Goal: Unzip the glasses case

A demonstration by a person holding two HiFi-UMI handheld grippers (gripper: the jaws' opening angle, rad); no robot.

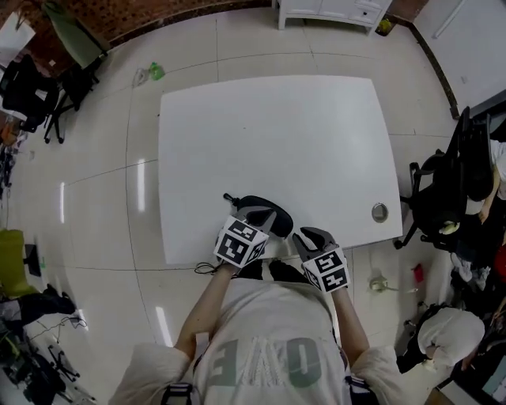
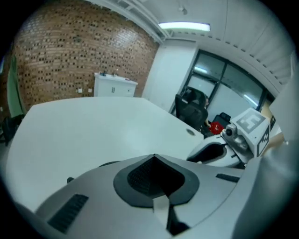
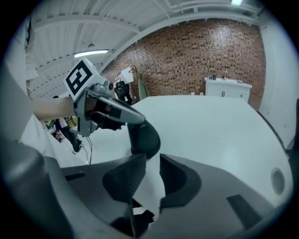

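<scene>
A black oval glasses case point(image 1: 274, 212) lies near the front edge of the white table point(image 1: 277, 134), with its zip pull point(image 1: 228, 196) sticking out to the left. My left gripper point(image 1: 254, 216) sits on top of the case with its jaws shut and pad tips meeting point(image 2: 154, 158). Only a sliver of the case point(image 2: 110, 164) and the pull point(image 2: 70, 179) show below them. The right gripper point(image 1: 311, 236) hovers just right of the case, jaws a little apart point(image 3: 152, 165) with bare table between them. Beyond its jaws the case point(image 3: 145, 139) sits under the left gripper's tip.
A round metal grommet point(image 1: 379, 211) is set into the table's front right corner. Black office chairs point(image 1: 443, 198) stand to the right of the table, and a white cabinet point(image 1: 332, 9) stands beyond its far edge. The table's front edge point(image 1: 237, 257) runs right under both grippers.
</scene>
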